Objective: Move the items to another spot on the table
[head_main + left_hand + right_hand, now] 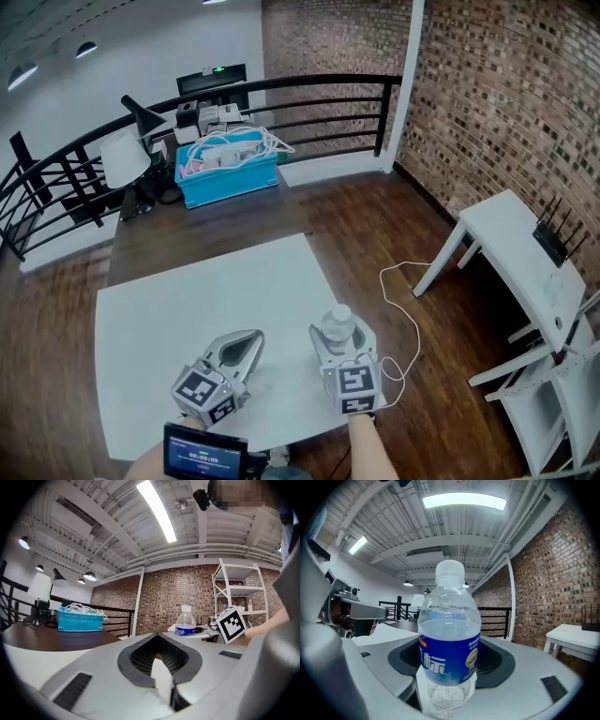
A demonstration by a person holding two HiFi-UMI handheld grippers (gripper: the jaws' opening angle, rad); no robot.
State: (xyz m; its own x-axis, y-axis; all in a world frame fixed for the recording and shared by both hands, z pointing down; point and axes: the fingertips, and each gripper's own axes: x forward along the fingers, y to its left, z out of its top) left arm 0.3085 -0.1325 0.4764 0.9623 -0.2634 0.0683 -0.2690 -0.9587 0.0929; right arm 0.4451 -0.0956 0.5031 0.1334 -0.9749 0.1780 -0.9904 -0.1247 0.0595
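Two tools hang side by side over the near part of the white desk [169, 309], each with a marker cube at its back. The right tool [340, 330] is clenched on a clear water bottle [449, 639] with a blue label and a white cap. The bottle stands upright between its jaws, close to the desk's right edge. The left tool [253, 337], just to its left, has its jaws closed tip to tip and is empty. Right of the right tool, a white cord [401, 281] lies on the wood floor, with a white side table [525, 253] further right. Ahead of the left tool, past the desk's far edge, a dark wooden table [216, 225] carries a blue basket [228, 173] of white cables and a white-shaded lamp [124, 157]. Farthest off are a black railing [309, 89] and a brick wall [506, 103].
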